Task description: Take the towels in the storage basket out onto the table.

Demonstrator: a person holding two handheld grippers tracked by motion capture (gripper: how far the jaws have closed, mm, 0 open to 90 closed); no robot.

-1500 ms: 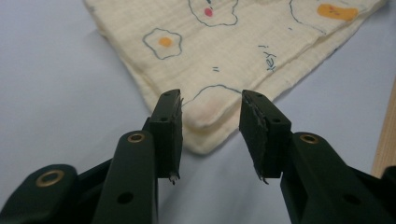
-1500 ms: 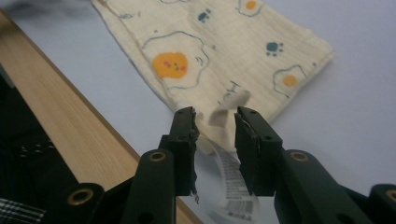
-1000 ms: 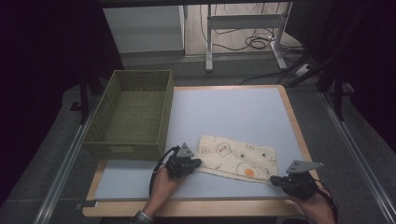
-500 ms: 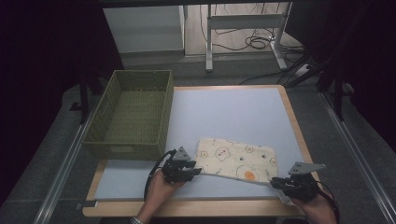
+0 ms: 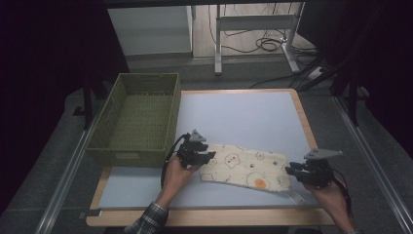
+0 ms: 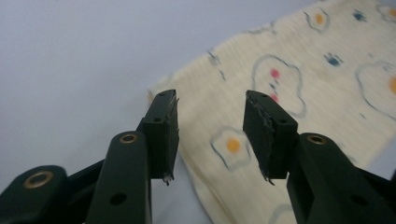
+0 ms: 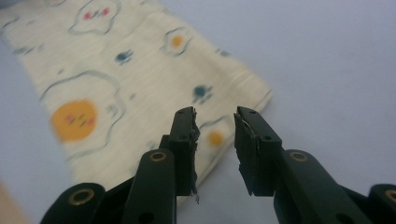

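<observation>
A cream cloth point(image 5: 246, 166) printed with fried-egg and cloud shapes is seen folded into a long rectangle. It is laid flat on the pale blue counter point(image 5: 238, 117), in the lower middle of the high view, tilted slightly down toward the right.

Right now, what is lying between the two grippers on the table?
The folded patterned cloth lies flat between the left gripper and the right gripper, as the high view shows. Both grippers' jaws have just been opening, with nothing between them.

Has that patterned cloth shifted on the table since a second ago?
Yes. The cloth now lies narrower and slightly nearer the green basket; its right edge has drawn in toward the left.
</observation>
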